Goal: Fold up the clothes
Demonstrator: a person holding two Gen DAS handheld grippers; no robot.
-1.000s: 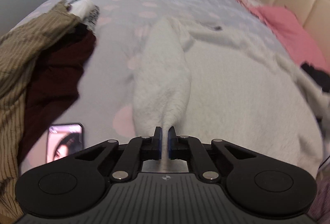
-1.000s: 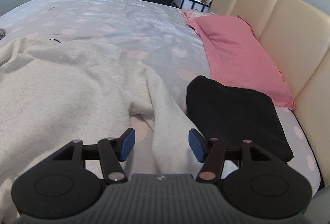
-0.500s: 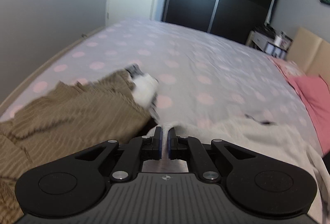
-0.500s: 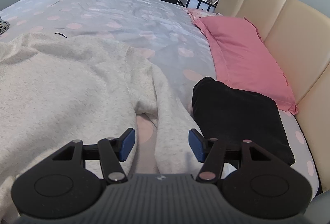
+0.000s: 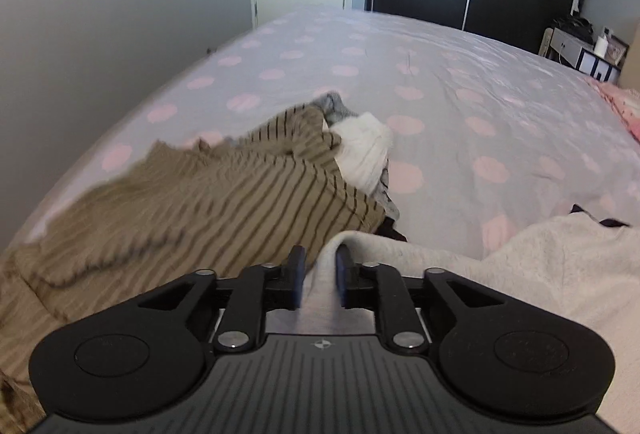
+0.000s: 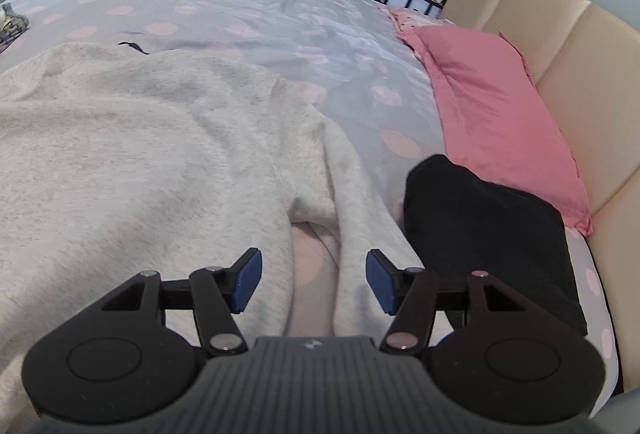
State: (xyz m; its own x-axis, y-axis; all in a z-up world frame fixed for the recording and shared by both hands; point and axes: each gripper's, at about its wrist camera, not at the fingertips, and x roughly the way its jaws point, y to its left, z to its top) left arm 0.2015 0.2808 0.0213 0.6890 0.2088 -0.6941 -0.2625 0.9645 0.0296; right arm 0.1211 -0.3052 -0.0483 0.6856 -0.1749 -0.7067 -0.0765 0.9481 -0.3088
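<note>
A pale grey fleece sweatshirt (image 6: pixel 152 138) lies spread on the bed. Its left sleeve (image 5: pixel 322 266) rises in a fold between the fingers of my left gripper (image 5: pixel 319 280). Those jaws stand slightly parted, so the gripper is open with the cloth loose in the gap. The sweatshirt's body (image 5: pixel 552 266) stretches off to the right. My right gripper (image 6: pixel 314 280) is open and hovers just above the other sleeve (image 6: pixel 360 218), where it meets the body, touching nothing.
A tan striped garment (image 5: pixel 192 210) is heaped left of my left gripper, with a white and grey bundle (image 5: pixel 364 150) on it. A folded black garment (image 6: pixel 492 234) and a pink pillow (image 6: pixel 492 106) lie right, against the beige headboard (image 6: pixel 560 46). The dotted bedspread (image 5: pixel 440 82) runs back.
My left gripper swung up and left with the sleeve, and its jaws have parted from a tight pinch. My right gripper stayed open and crept forward over the sweatshirt.
</note>
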